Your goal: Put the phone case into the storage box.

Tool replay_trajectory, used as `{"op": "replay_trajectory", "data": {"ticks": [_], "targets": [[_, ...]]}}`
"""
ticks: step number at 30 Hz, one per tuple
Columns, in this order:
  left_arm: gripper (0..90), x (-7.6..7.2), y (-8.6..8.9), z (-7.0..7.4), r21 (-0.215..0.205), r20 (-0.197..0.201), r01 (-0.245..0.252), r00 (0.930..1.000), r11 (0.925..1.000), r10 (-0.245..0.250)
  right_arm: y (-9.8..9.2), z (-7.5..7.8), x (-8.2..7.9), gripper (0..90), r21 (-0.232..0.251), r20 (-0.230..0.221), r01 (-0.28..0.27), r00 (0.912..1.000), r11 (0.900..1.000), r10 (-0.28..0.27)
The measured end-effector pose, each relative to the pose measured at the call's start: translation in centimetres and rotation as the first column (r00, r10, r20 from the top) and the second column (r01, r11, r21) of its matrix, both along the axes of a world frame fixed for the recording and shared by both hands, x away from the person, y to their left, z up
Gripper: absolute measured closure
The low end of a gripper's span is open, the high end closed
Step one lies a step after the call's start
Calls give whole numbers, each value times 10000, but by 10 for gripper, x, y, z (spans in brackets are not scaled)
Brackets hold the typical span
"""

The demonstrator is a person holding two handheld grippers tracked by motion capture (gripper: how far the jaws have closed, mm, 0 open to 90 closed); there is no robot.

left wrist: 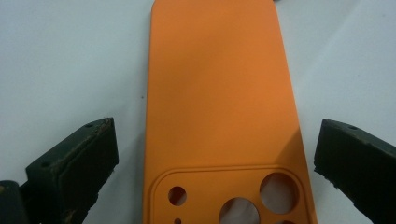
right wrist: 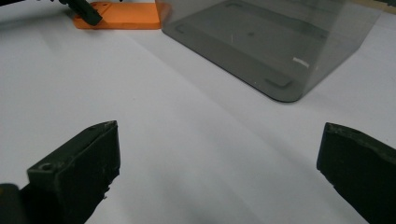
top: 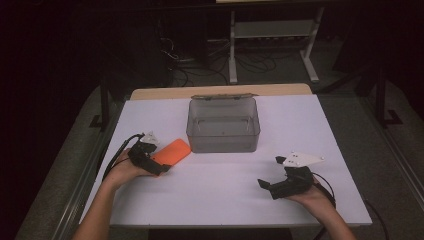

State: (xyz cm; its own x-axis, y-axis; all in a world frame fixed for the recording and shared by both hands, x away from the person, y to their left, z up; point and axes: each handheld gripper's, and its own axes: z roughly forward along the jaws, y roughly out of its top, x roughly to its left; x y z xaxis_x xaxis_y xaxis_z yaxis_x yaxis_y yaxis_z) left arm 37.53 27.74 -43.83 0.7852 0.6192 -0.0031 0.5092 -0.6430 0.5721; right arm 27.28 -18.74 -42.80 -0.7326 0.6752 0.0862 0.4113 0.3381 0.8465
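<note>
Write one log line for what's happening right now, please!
left gripper: open, straddling orange phone case | right gripper: open, empty | grey bin: empty

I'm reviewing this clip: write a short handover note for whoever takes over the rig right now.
Left gripper: open, jaws either side of the orange phone case, not yet closed on it.
Right gripper: open, holding nothing, above bare table at the right.
Case: flat on the table, camera cutouts toward the left gripper, just left of the grey bin.
Bin: at table centre, looks empty.
Done: left gripper lined up on the case.
Left: probably grip the case, lift it and put it in the bin.
</note>
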Motion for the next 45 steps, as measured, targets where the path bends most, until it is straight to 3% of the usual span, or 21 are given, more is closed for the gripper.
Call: {"op": "replay_trajectory", "data": {"ticks": [27, 38, 45], "targets": [[0, -3, -7, -5, 478, 57, 277, 9996, 9985, -280, 0, 0, 0, 0, -12, 31, -1, 10000, 10000, 1], [1, -2, -5, -6, 334, -47, 296, 9996, 9990, -295, 0, 0, 0, 0, -19, -3, -12, 10000, 10000, 12], [53, -4, -5, -5, 280, -56, 396, 9992, 9988, -395, 0, 0, 0, 0, -9, -1, -3, 10000, 10000, 3]]}}
